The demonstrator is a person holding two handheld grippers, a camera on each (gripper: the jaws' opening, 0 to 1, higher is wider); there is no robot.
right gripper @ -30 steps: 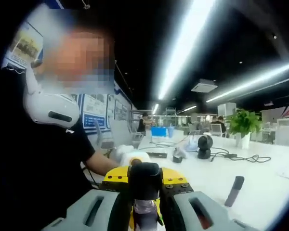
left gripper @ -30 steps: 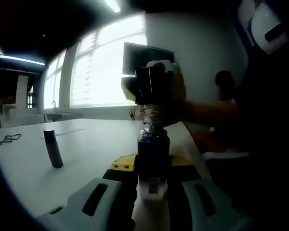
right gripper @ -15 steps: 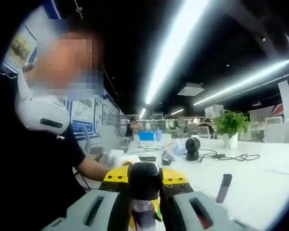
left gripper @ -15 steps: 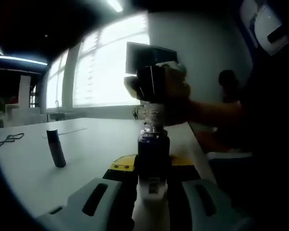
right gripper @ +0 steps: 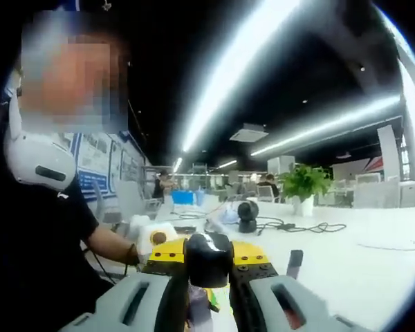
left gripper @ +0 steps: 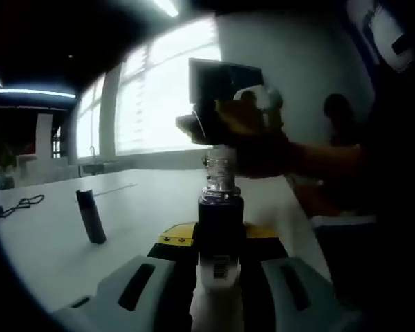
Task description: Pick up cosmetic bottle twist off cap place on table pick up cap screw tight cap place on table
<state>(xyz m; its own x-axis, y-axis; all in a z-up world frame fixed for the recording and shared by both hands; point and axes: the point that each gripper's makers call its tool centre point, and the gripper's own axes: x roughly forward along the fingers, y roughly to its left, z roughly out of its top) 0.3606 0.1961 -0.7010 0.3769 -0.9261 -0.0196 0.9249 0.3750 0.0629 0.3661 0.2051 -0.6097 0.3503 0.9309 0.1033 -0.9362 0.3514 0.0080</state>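
While the cosmetic bottle (left gripper: 220,238) stands upright, pinched low on its body by the left tool (left gripper: 220,277), the right tool (left gripper: 225,117) sits directly above it, on the bottle's long axis, closed around the cap (right gripper: 207,257). In the left gripper view the clear, ridged neck (left gripper: 219,173) shows bare between the dark bottle body and the right tool, so the cap appears lifted off or nearly off the thread; which of the two cannot be told. The bottle body is dark and glossy, cylindrical, with a white barcode label near its base. The cap reads as dark, rounded and smooth in the right gripper view. Both are held above the white, matte counter (left gripper: 145,207), not resting on it. A separate dark, slim cylinder (left gripper: 91,216) stands on the counter well to one side. Judgement: the coming move depends on keeping cap and neck coaxial.
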